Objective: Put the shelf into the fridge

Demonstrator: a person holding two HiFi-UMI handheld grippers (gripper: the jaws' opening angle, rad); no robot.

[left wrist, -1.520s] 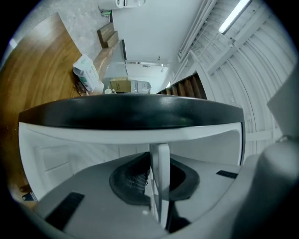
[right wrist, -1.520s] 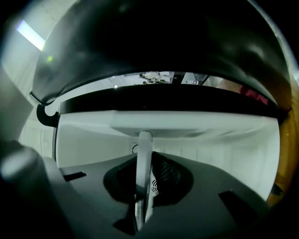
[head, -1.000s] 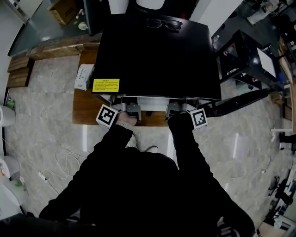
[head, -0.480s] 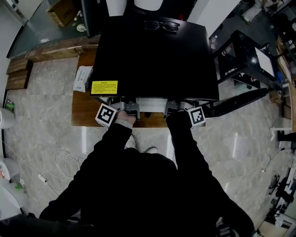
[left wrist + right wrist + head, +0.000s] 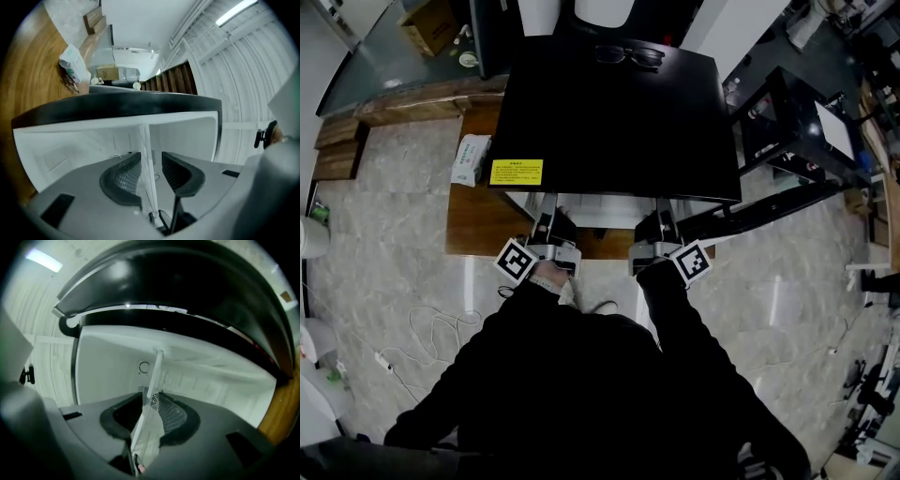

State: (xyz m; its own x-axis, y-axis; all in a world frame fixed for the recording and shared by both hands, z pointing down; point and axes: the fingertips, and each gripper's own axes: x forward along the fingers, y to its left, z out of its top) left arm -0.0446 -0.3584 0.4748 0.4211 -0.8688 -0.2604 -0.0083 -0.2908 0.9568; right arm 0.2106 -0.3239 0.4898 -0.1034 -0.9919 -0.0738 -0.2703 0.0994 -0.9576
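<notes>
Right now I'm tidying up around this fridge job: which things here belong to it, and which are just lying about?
Job:
fridge
shelf, edge-on between the fingers of the left gripper and right gripper, which have just been opening

Lying about:
glasses on the fridge top
tissue pack on the wooden platform
cardboard box

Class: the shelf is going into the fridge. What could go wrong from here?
Both the left gripper and right gripper have just been opening with the shelf between their jaws; if unseated, it may tip or slide out.
A knock to the fridge might shake off the glasses on top.
</notes>
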